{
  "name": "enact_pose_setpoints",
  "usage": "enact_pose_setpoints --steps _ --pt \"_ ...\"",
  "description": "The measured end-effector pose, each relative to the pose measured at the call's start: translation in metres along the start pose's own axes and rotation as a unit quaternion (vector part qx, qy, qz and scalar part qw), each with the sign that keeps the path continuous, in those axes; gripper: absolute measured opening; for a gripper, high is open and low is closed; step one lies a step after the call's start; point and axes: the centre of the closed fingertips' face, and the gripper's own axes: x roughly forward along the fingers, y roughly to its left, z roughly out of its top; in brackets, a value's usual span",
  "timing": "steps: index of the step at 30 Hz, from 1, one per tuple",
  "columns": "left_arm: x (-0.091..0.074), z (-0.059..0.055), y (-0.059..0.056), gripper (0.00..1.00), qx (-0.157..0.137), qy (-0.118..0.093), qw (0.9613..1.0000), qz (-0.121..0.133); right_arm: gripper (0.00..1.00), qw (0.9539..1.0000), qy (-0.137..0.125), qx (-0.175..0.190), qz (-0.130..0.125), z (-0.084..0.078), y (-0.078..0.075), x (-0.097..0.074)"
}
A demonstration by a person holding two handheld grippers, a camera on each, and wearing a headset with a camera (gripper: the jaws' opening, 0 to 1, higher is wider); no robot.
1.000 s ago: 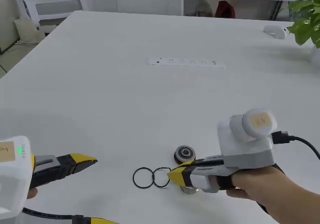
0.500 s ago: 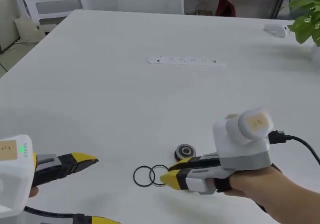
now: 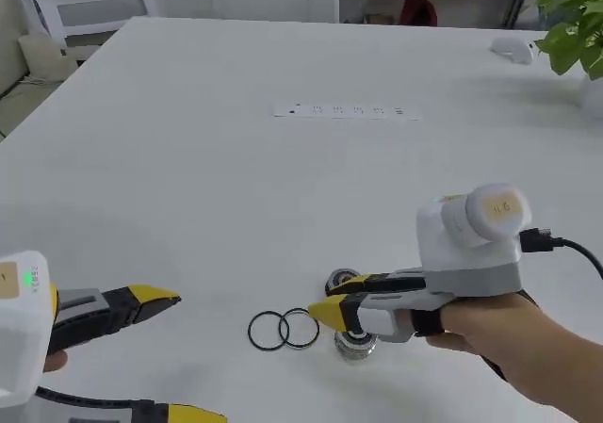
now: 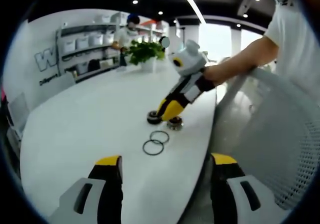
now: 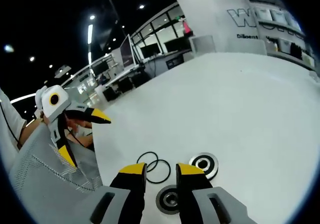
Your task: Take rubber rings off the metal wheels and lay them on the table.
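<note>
Left gripper [image 4: 165, 160], jaws spread wide and empty, hovers at the near edge of the white worktop [image 3: 283, 187]. Two overlapping rubber rings [image 3: 285, 329] lie flat just beside two metal wheels. Right gripper [image 3: 320, 315], jaws nearly together, hangs over the nearer wheel [image 3: 356, 345], with the farther wheel [image 3: 340, 281] just behind; whether it grips the wheel cannot be told.

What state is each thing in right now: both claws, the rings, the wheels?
left claw: open wide, empty, above the table.
right claw: jaws slightly apart, over the near wheel; contact unclear.
rubber rings: two, off the wheels, flat on the table, overlapping.
near wheel: lying flat under the right claw.
far wheel: lying flat beside that claw.
</note>
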Motion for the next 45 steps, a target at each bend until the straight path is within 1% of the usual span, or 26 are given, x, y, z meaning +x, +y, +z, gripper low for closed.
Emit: enact_pose_setpoints --steps 3,6,8,9,12,15,19,21,26,27,28,30,33,34,37,39,42,45 --pt "0.001 0.007 0.002 0.72 0.004 -0.006 1.0 -0.003 0.21 0.9999 -0.011 0.005 -0.006 0.006 -0.005 -0.003" --pt "0.001 0.013 0.007 0.72 0.012 -0.005 0.9999 -0.002 0.22 0.9997 -0.019 0.006 -0.015 0.011 -0.011 -0.007" --pt "0.001 0.02 0.01 0.72 0.021 -0.008 0.9997 -0.002 0.22 0.9992 -0.029 0.007 -0.026 0.015 -0.017 -0.011" --pt "0.001 0.025 0.012 0.72 0.026 -0.01 0.9996 -0.003 0.22 0.9988 -0.036 0.014 -0.029 0.018 -0.021 -0.013" --pt "0.001 0.035 0.016 0.72 0.04 -0.013 0.9991 -0.006 0.22 0.9979 -0.046 0.02 -0.042 0.022 -0.032 -0.018" --pt "0.002 0.048 0.021 0.73 0.055 -0.017 0.9983 -0.009 0.22 0.9969 -0.052 0.027 -0.053 0.024 -0.041 -0.024" --pt "0.005 0.066 0.028 0.73 0.075 -0.027 0.9967 -0.013 0.22 0.9942 -0.07 0.038 -0.071 0.03 -0.053 -0.034" --pt "0.007 0.072 0.03 0.72 0.085 -0.027 0.9959 -0.017 0.22 0.9932 -0.076 0.045 -0.076 0.031 -0.058 -0.037" --pt "0.013 0.091 0.037 0.71 0.115 -0.024 0.9927 -0.028 0.21 0.9926 -0.064 0.05 -0.09 0.021 -0.067 -0.041" --pt "0.014 0.095 0.038 0.71 0.121 -0.027 0.9919 -0.03 0.21 0.9926 -0.062 0.051 -0.092 0.019 -0.068 -0.041" --pt "0.017 0.104 0.04 0.71 0.128 -0.032 0.9907 -0.032 0.21 0.9925 -0.057 0.052 -0.094 0.017 -0.069 -0.041" --pt "0.022 0.114 0.041 0.71 0.137 -0.038 0.9892 -0.037 0.21 0.9928 -0.051 0.051 -0.095 0.014 -0.071 -0.041" --pt "0.029 0.125 0.042 0.7 0.151 -0.043 0.9866 -0.043 0.21 0.9936 -0.042 0.044 -0.095 0.01 -0.071 -0.04" --pt "0.033 0.131 0.042 0.7 0.158 -0.046 0.9853 -0.047 0.21 0.9938 -0.04 0.042 -0.095 0.009 -0.071 -0.039" --pt "0.04 0.141 0.04 0.7 0.169 -0.051 0.9826 -0.057 0.21 0.9942 -0.035 0.039 -0.094 0.008 -0.071 -0.038" --pt "0.045 0.147 0.039 0.69 0.177 -0.055 0.9806 -0.063 0.21 0.9944 -0.031 0.037 -0.094 0.006 -0.071 -0.038" --pt "0.053 0.152 0.039 0.69 0.183 -0.057 0.9789 -0.071 0.21 0.9946 -0.027 0.035 -0.094 0.004 -0.072 -0.038" --pt "0.063 0.153 0.039 0.68 0.182 -0.059 0.9785 -0.077 0.21 0.9949 -0.022 0.035 -0.092 0.001 -0.073 -0.037"
